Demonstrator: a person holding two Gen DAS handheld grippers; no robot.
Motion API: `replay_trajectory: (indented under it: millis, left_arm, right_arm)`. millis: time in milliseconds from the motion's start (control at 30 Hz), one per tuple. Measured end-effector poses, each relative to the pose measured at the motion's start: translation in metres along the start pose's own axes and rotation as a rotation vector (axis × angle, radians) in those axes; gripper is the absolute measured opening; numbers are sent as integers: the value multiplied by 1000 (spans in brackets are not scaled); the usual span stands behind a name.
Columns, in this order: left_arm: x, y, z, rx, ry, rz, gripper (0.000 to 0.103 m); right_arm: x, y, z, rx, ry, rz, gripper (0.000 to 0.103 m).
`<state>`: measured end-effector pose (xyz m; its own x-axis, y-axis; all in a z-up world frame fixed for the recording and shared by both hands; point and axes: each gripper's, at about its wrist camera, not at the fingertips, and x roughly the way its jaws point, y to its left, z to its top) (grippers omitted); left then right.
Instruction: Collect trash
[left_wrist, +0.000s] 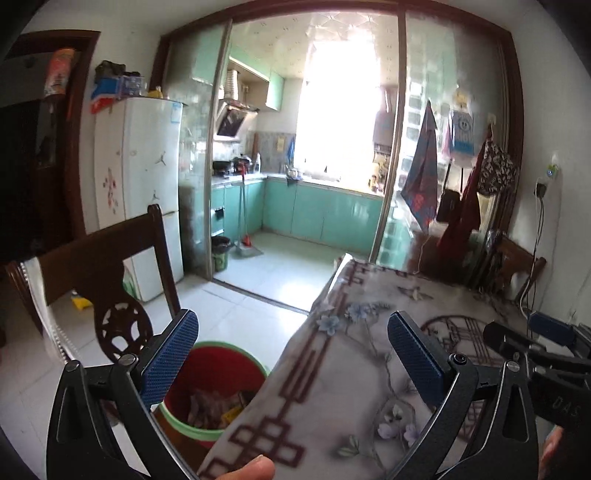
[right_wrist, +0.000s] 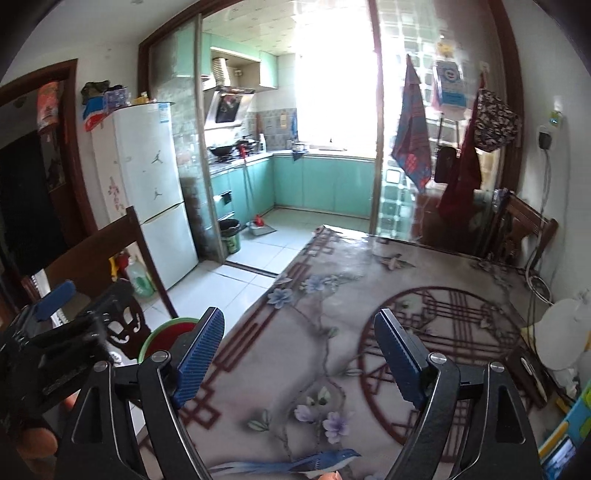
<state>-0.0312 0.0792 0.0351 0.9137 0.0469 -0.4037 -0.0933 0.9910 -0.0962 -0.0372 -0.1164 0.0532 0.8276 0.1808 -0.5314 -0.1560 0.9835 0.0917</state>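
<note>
Both grippers are held over a dining table and both are empty. From the left wrist view, the left gripper (left_wrist: 291, 358) has its blue-padded fingers spread wide, straddling the table's near corner. From the right wrist view, the right gripper (right_wrist: 299, 354) is just as wide, hovering above the middle of the table (right_wrist: 332, 295), which wears a patterned cloth of flowers, a blue bird and a dark red circular motif.

A red trash bucket with a green rim (left_wrist: 218, 373) stands on the tiled floor just beside the table's left edge, below the left gripper, next to a dark wooden chair (left_wrist: 107, 266). It already holds crumpled scraps (left_wrist: 214, 404).

No loose trash shows on the cloth in either view. A white rounded object (right_wrist: 561, 338) and some clutter sit at the table's far right edge; what they are is unclear.

Judging from this, the work is at a searching stage or close to done. Next would be finding any remaining scrap, closing on it, and carrying it left to the bucket.
</note>
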Motion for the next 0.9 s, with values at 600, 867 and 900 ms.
replay_trajectory:
  millis: [600, 867, 900]
  left_arm:
    - [-5, -14, -5, 12, 88, 16, 103]
    - [-3, -22, -5, 31, 94, 17, 103]
    - [-3, -23, -6, 33, 95, 16, 103]
  right_arm:
    - [-20, -12, -1, 45, -22, -20, 84]
    - [-19, -17, -3, 53, -17, -37, 84]
    - [-19, -18, -3, 53, -17, -38, 84]
